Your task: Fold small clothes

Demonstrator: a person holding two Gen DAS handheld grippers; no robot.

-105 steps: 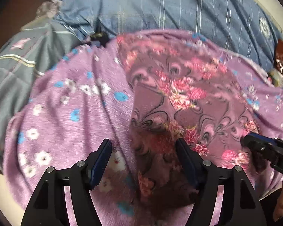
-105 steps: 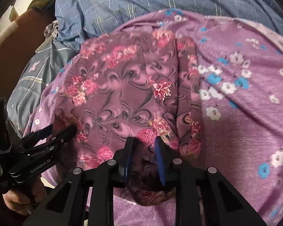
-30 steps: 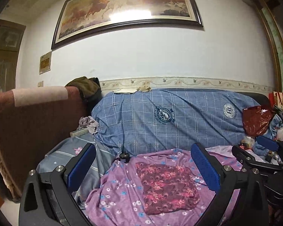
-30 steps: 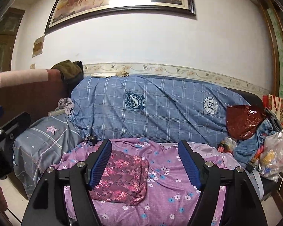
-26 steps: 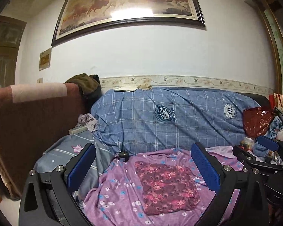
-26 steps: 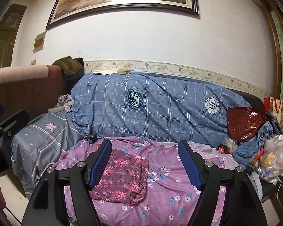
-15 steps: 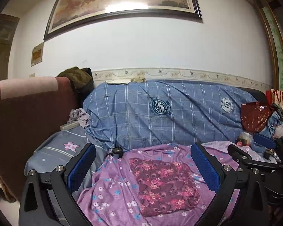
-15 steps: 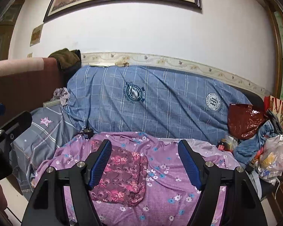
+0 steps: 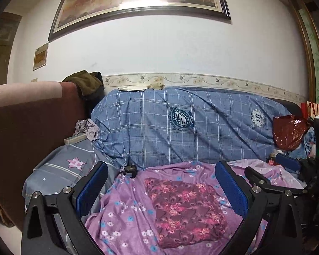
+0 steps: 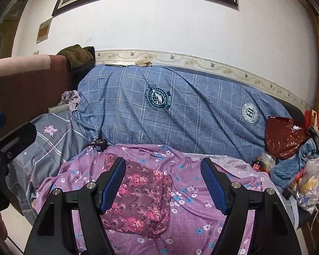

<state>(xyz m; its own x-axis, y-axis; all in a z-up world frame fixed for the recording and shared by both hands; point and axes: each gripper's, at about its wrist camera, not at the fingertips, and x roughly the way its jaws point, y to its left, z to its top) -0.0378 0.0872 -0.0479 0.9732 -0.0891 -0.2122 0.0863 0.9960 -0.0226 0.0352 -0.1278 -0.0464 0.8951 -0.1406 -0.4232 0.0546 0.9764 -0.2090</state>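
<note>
We find the maroon floral folded garment (image 9: 187, 210) lying flat at lower centre; both tongs, left (image 9: 161, 189) and right (image 10: 162, 186), gape wide, empty. Folding appears complete; next, another garment.

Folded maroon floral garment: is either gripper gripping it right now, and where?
Neither. The left gripper and right gripper are both open and empty; the folded garment lies free on the purple sheet.
</note>
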